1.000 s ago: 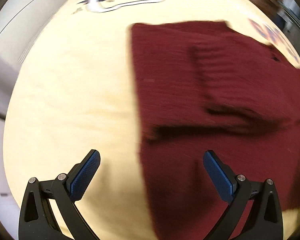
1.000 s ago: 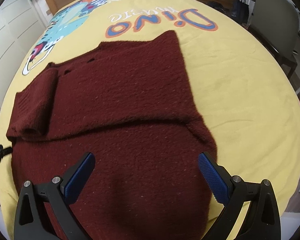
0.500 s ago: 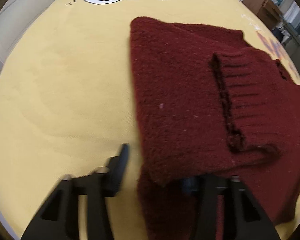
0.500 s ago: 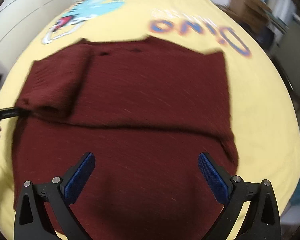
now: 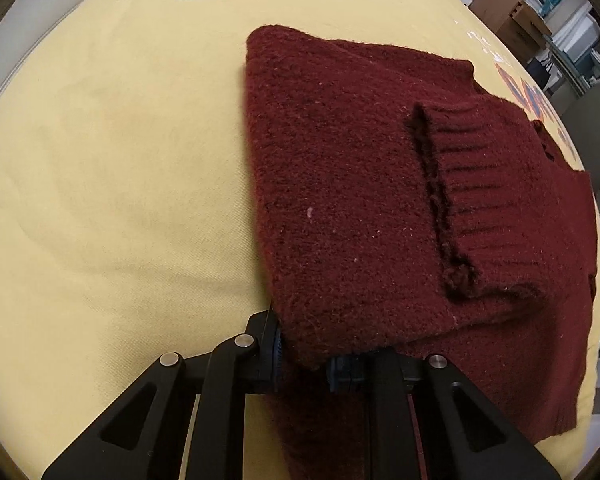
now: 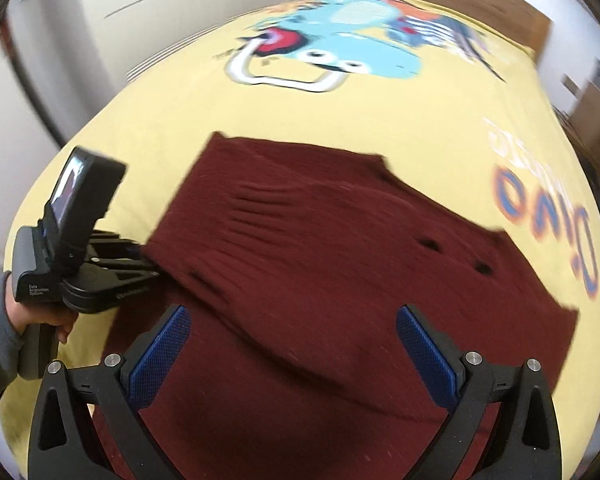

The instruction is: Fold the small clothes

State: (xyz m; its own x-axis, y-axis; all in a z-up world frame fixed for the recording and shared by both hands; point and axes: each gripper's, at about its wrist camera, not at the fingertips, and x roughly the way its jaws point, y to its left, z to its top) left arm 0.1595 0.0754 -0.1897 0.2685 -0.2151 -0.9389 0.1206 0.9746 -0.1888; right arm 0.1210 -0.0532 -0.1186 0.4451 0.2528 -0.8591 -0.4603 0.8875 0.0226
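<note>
Left hand-held gripper (image 5: 304,354) angled down, clamped on sweater (image 5: 380,200) edge; right hand-held gripper (image 6: 292,344) spread apart above.

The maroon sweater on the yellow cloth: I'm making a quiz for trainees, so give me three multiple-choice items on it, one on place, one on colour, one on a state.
1. Where do the left tongs meet the sweater?
A. at the near corner of its folded edge
B. at the ribbed cuff
C. nowhere

2. What colour are the pads of the right tongs?
A. red
B. blue
C. green

3. How do the right tongs stand?
A. shut on the sweater
B. shut on the yellow cloth
C. open over the sweater

Answers:
1 A: in the left wrist view the jaws, which have just been closing, pinch that corner on the yellow cloth.
2 B: the right wrist view shows blue textured pads.
3 C: the pads stand wide apart with nothing gripped.
</note>
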